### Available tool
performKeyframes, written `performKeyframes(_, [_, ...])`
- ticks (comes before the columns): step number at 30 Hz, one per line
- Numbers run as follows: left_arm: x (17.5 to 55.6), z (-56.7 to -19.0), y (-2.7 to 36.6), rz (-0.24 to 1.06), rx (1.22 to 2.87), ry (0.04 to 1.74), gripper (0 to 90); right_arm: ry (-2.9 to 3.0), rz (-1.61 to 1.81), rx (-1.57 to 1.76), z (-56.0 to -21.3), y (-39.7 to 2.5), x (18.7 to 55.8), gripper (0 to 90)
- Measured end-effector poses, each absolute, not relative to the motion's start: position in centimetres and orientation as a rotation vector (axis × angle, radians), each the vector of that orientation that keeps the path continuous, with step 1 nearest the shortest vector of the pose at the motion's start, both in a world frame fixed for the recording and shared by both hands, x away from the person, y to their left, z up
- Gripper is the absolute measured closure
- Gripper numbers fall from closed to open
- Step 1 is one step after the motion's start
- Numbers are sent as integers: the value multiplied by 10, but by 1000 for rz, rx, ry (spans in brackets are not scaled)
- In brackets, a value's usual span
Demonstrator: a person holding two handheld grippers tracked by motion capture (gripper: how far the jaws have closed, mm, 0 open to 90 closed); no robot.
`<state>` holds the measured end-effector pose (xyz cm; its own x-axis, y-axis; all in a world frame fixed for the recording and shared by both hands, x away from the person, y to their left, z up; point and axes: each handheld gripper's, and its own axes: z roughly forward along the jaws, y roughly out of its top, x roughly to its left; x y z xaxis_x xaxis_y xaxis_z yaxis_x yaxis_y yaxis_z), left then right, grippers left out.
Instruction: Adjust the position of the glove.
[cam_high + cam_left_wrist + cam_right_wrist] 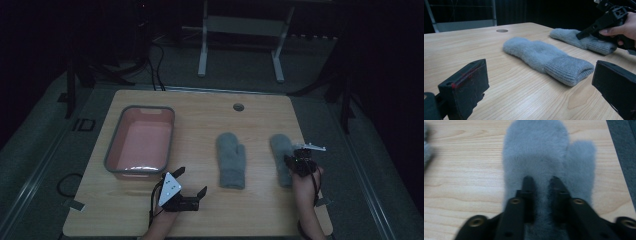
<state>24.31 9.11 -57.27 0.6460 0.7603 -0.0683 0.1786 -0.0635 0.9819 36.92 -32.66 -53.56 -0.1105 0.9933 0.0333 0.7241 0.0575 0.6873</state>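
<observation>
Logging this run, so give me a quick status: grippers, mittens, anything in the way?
Right gripper down on the right mitten, jaws narrowly parted. Left gripper open, off the middle mitten. Pink bin at left; nothing in the way.

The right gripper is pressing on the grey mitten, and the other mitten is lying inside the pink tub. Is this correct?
Not quite. The other mitten lies on the wooden table, between the pink tub and the mitten under the right gripper, not inside the tub; the high view shows this. The rest holds.
</observation>
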Motion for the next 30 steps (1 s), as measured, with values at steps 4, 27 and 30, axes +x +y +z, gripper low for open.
performKeyframes(4, [243,-573,91,571,1597,794,10,1953,835,1673,-526,-333,369,559])
performKeyframes(27, [243,-573,91,571,1601,796,10,2031,794,1579,-540,-337,369,757])
performKeyframes(30, [243,-573,91,572,1601,797,10,1966,760,1603,-538,-329,365,814])
